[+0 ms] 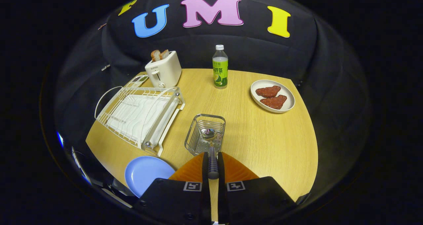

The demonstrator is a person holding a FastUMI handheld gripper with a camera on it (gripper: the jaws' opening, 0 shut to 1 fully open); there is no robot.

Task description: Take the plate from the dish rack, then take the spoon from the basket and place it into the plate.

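My gripper point(213, 167) is shut on the dark handle of the spoon point(211, 152), both fingers pressing its sides. The spoon's metal bowl reaches forward into the wire basket point(205, 132), which stands just ahead of the fingers. A light blue plate point(145, 177) lies flat on the wooden table, left of the fingers and near the table's front edge. The white wire dish rack point(138, 114) stands beyond the plate, left of the basket, with nothing in its slots.
A cream toaster point(164, 71) with bread slices stands behind the rack. A green-labelled bottle point(220, 68) is upright at the back centre. A white plate point(286, 106) with two reddish meat pieces sits at the back right. Bare wood point(264, 142) lies right of the basket.
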